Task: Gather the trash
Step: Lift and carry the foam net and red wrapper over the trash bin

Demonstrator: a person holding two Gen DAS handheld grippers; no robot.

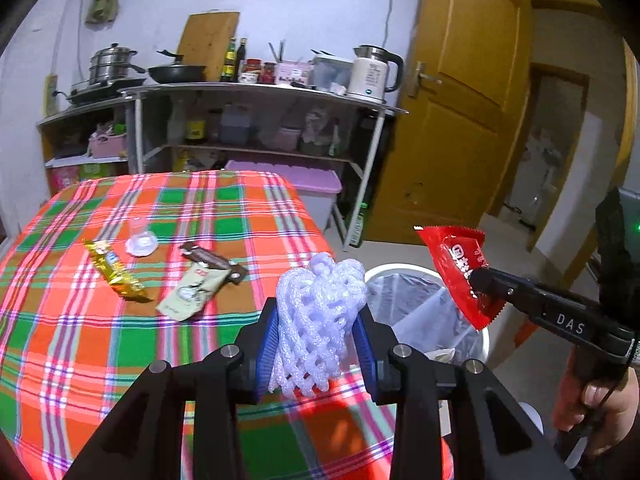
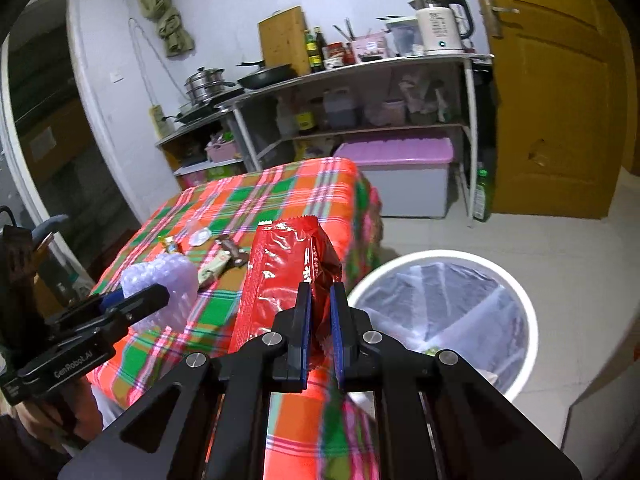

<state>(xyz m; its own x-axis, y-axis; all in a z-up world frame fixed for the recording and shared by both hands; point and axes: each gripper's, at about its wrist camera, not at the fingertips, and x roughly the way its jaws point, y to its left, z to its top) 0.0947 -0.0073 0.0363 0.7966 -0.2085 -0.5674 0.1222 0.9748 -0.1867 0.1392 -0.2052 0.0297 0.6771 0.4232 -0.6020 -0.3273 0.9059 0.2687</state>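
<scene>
The left wrist view shows the left gripper point(image 1: 318, 316) with its blue ribbed pads about half open, pressing on a white foam net point(image 1: 320, 304). The net is soft and puffy, full of little holes, so it squashes a bit and the pads do not need to close all the way. It is held up over the edge of the table point(image 1: 100, 360), close to the trash bin point(image 1: 486, 344), most likely so it can be dropped in. The right gripper point(image 1: 478, 286) comes in from the right side. Its fingers are pinched almost shut on a red wrapper point(image 1: 460, 268), which is thin, shiny and crinkly with a zigzag edge. A flat thing like that needs a tight pinch. The wrapper hangs just above the bin's rim. The bin is round and white, with a clear plastic bag inside, and it stands on the floor beside the table. Something small lies at the bottom, but it is too hidden to tell what. More trash waits on the bright checked cloth: a gold wrapper point(image 1: 114, 270), a clear cup lid point(image 1: 141, 244), a brown wrapper point(image 1: 214, 262) and a pale green packet point(image 1: 192, 292). The brown one lies partly on the green one.
</scene>
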